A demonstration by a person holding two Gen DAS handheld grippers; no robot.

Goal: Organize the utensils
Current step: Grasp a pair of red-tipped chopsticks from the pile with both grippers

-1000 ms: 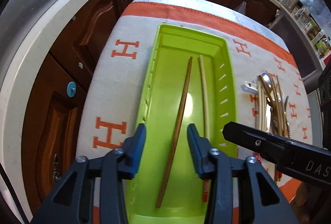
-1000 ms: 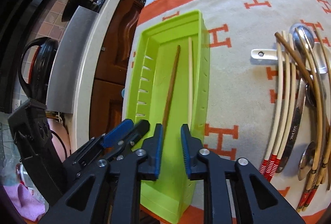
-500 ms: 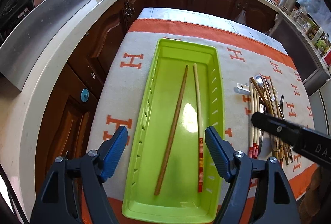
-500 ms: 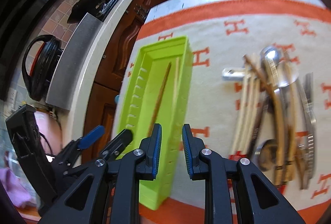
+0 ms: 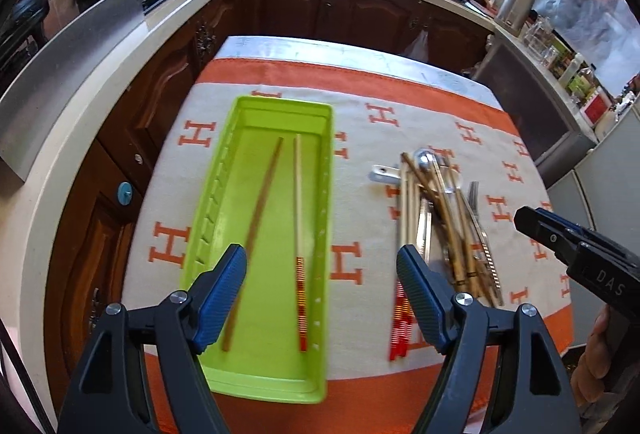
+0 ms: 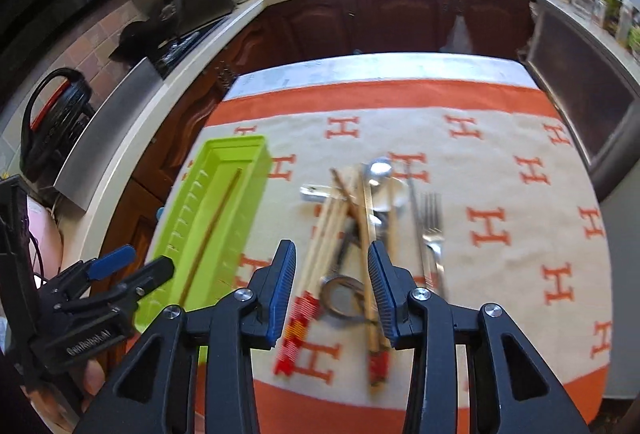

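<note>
Left wrist view looks down past the left gripper (image 5: 322,288), whose blue-padded jaws stand wide apart with nothing between them. Beyond and beneath its left finger lies a lime-green tray (image 5: 326,169), long and narrow with slotted side walls. Two chopsticks rest lengthwise on the tray floor, apart and nearly parallel: a plain brown chopstick (image 5: 260,205) nearer the left finger, its near end passing under that finger's pad, and a pale chopstick (image 5: 298,201) with a red and yellow banded end, lying between the two fingers in the picture. Past the right finger is a loose pile of utensils (image 5: 440,209) on the orange and cream cloth (image 5: 360,137) printed with letter H.

From the right wrist, the right gripper (image 6: 332,292) hangs over that pile; its jaws have just been opening and stand partly apart, gripping nothing. Directly beyond them lie pale chopsticks with red banded ends, brown ones, a round metal ring-like piece and a spoon (image 6: 380,169); a fork (image 6: 432,222) lies just right of the right finger. The pile is blurred.
</note>
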